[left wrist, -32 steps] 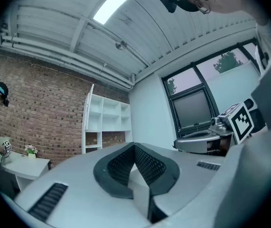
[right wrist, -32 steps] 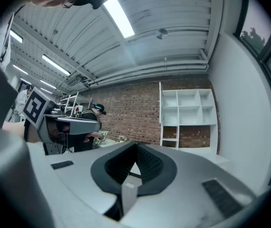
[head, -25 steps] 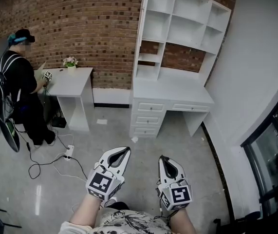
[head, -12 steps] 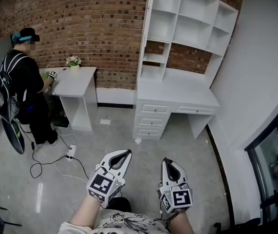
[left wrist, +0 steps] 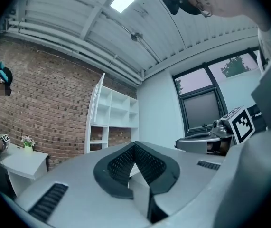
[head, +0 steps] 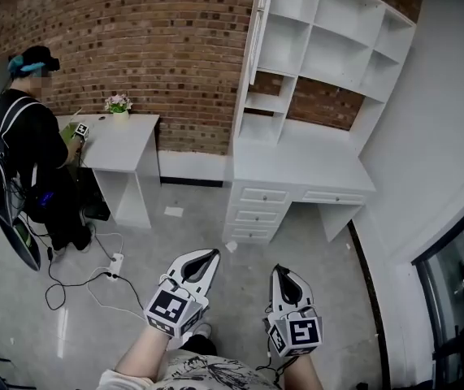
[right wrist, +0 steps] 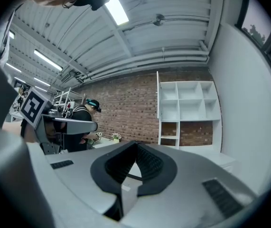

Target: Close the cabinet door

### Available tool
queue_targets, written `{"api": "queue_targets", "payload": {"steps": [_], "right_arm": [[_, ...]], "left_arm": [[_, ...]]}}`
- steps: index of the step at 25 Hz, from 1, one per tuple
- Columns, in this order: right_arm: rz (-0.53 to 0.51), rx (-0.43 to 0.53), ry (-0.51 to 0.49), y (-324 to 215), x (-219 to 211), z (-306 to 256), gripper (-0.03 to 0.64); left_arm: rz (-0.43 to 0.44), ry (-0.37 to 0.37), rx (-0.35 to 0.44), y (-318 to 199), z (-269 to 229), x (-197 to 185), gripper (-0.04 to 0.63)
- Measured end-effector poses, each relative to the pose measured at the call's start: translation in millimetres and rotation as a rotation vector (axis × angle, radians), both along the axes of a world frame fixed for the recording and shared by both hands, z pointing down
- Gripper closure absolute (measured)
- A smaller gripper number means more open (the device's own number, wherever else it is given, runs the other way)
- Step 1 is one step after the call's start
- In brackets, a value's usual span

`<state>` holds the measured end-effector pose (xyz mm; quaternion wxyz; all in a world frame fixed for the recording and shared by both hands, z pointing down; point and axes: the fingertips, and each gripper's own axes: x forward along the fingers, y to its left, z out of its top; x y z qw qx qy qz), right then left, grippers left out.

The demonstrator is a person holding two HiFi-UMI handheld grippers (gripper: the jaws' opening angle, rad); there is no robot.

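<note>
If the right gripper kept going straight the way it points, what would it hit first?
Probably the white desk, near its drawers, below the shelves. Only floor lies between it and the right gripper, though depth is hard to judge.

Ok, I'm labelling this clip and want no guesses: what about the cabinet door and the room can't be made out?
Cabinet door: head view, seen edge-on, so its face and any handle don't show.
Desk drawers: gripper views, hidden behind the left gripper and right gripper themselves.
Small marked cube on the side desk: head view, too small to identify.
</note>
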<state>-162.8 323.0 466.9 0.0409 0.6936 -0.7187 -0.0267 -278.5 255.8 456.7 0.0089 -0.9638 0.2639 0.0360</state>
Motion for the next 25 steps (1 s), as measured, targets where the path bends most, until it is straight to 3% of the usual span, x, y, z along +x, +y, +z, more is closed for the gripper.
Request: {"api": "queue_targets", "payload": {"steps": [8, 16, 25], "right_arm": [[0.071, 0.012, 0.023, -134.0, 28.6, -21.5, 0.611], [0.083, 0.000, 0.023, -224.9, 57.9, -25.5, 0.611], [-0.023, 0.006, 0.005, -315.7, 113.1, -6.4, 0.611]], "left_arm": [[0.056, -0.010, 0.010, -140.0, -26.8, 28.3, 0.583], [0.065, -0.011, 0.022, -229.8, -24.6, 56.0, 0.583], [-0.033, -0.026, 0.006, -308.3, -4.3, 103.7, 0.583]]}}
